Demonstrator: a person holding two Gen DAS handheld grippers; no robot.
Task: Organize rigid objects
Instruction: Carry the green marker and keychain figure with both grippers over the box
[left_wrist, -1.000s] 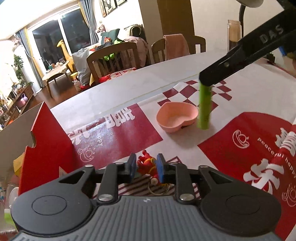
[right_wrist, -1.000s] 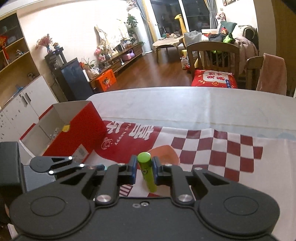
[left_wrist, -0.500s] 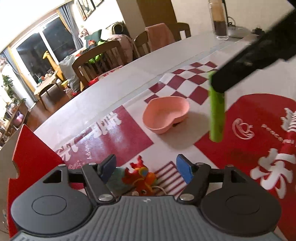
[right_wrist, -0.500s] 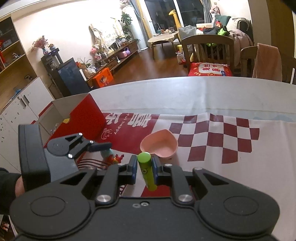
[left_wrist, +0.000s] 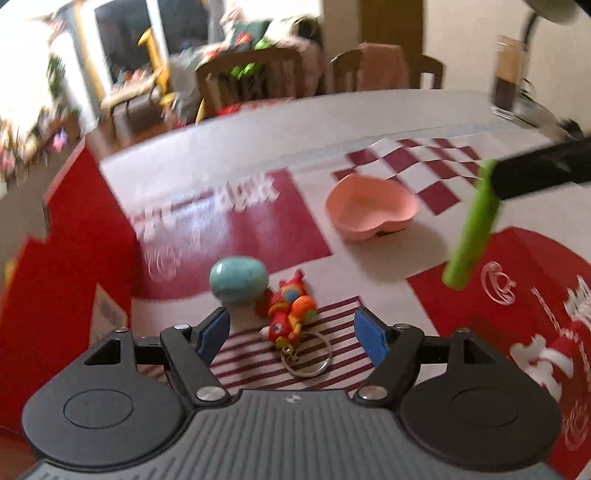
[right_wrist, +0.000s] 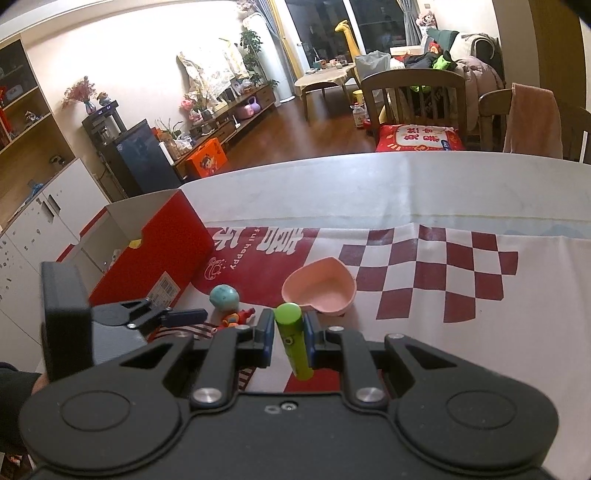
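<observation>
The right gripper (right_wrist: 288, 338) clenches a green tube (right_wrist: 292, 339) upright above the desk (right_wrist: 406, 192), seemingly for carrying to the red box (right_wrist: 155, 258). The left gripper (left_wrist: 291, 330), fingers spread and empty, hovers over a toy keychain (left_wrist: 290, 314).

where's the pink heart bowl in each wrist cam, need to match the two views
Left wrist: the pink heart bowl sits right of centre in the upper half, on the table beyond the open left gripper.
Right wrist: it is at centre, just beyond the top of the green tube clamped in the right gripper.
Shared landmark: the teal egg beside the red box, left of the bowl in both.
</observation>
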